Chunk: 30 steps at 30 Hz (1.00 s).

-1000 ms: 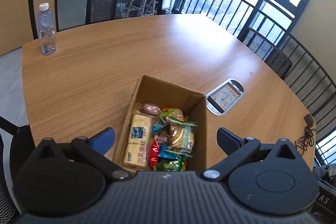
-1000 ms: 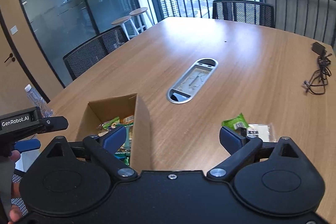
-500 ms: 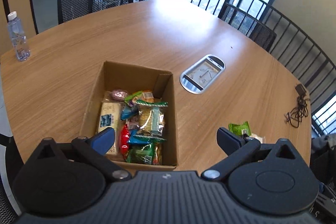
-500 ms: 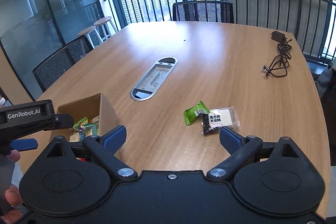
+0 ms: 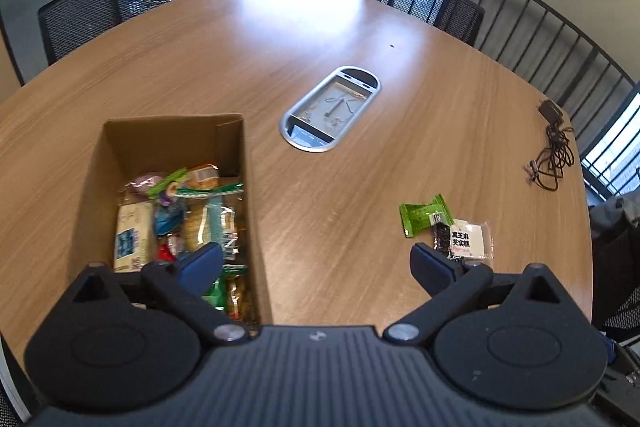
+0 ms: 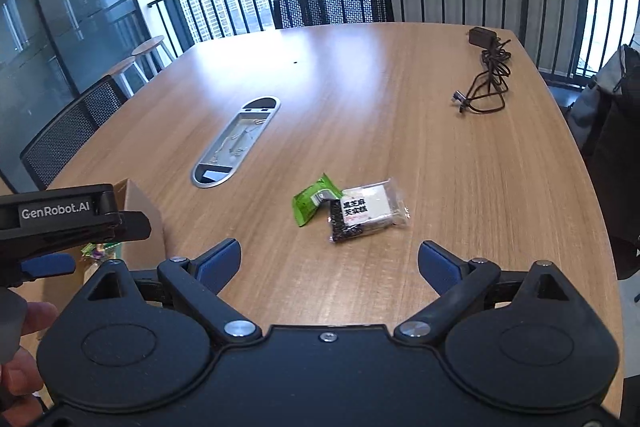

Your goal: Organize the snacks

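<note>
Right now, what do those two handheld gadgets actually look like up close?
Each is a matte black plastic tool. The right gripper has two round black discs, angled black link arms with silver pivot screws, and blue pads lining its jaws. The left gripper matches, with a ribbed black body. Seen from the right wrist, its side carries white "GenRobot.AI" lettering. No cables show.

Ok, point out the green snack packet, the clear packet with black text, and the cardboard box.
green snack packet [image 6: 310, 201], right wrist view, middle of the wrapper.
clear packet [image 6: 366, 211], right wrist view, on its label.
cardboard box [image 5: 170, 137], left wrist view, inner far wall.
</note>
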Motion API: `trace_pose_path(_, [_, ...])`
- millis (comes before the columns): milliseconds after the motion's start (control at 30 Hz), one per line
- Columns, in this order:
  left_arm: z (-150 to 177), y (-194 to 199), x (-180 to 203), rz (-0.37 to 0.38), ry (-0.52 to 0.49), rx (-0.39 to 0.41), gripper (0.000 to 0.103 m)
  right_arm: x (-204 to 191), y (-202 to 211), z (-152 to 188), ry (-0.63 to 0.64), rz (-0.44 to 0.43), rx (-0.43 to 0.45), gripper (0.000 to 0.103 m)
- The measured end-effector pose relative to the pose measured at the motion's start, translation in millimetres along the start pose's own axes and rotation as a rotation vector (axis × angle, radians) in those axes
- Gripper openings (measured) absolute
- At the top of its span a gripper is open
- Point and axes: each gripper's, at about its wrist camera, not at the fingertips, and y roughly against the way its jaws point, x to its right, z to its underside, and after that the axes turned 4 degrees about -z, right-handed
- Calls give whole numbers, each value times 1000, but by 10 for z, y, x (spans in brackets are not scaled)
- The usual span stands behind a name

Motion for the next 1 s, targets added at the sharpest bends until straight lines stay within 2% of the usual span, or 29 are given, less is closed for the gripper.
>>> trace_pose_path(433, [-178,-554,340,50,-100,-51,99,323,-487,17,-57,68,-64,96])
trace_pose_path(867, [-340,-1268,717,150,-145,-121,93,429,-1033,-60,-4,79,-120,89])
trace_pose_path(1000, [-375,-1429,791,183,-138,-137,86,424,-1184,-76,10,73,-131,89])
